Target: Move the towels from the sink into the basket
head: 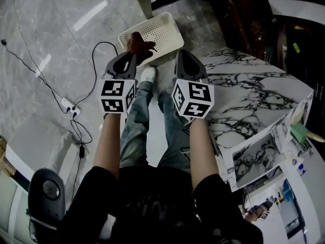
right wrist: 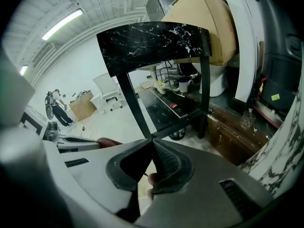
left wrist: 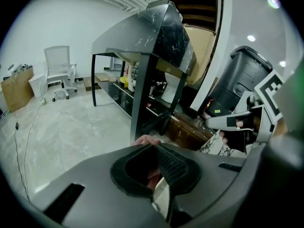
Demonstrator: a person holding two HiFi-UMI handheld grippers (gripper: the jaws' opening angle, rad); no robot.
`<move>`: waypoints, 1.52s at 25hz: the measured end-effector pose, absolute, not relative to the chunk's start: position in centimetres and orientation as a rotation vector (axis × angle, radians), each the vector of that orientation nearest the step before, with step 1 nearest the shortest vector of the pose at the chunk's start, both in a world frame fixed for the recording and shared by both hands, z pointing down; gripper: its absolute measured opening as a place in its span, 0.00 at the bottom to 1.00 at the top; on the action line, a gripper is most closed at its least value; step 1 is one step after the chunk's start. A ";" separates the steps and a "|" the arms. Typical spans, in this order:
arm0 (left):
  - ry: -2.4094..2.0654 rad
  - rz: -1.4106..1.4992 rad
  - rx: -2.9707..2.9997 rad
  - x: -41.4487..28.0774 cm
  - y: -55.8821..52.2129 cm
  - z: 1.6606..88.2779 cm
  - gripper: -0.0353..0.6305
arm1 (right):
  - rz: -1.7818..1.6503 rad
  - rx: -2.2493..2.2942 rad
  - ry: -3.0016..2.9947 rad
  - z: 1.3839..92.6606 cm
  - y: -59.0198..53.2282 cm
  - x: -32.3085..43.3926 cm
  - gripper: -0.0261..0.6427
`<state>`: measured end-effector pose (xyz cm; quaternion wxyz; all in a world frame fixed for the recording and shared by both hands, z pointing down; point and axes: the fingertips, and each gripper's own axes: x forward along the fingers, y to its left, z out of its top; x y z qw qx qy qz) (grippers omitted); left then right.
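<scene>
A white perforated basket (head: 170,29) stands on the grey floor in front of the person's feet. My left gripper (head: 133,53) hangs over its near left edge, shut on a dark red towel (head: 139,43) that bunches above the jaw tips. In the left gripper view the pinkish cloth (left wrist: 146,139) shows pinched between the closed jaws of that gripper (left wrist: 154,145). My right gripper (head: 180,52) hangs beside it over the basket's near right edge; its jaws (right wrist: 153,141) meet at the tip. A small pinkish patch shows behind them; I cannot tell what it is. No sink is in view.
A white marble counter (head: 244,90) with dark veins runs along the right. A cable and power strip (head: 68,105) lie on the floor to the left. The person's legs and a white shoe (head: 147,75) are below the grippers. A black marble-topped table (left wrist: 142,37) stands ahead.
</scene>
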<state>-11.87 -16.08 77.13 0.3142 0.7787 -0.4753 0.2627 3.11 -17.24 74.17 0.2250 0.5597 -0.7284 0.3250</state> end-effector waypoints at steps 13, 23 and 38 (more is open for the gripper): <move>-1.159 0.760 2.037 -11.0 -14.9 81.5 0.42 | 0.911 1.514 -1.988 77.0 -16.4 2.8 0.06; -1.160 0.722 2.045 -11.5 -14.5 80.3 0.44 | 0.903 1.518 -2.006 75.8 -16.6 1.8 0.06; -1.231 0.666 2.129 -10.3 -16.0 73.0 0.14 | 0.867 1.572 -2.057 69.4 -17.8 2.9 0.06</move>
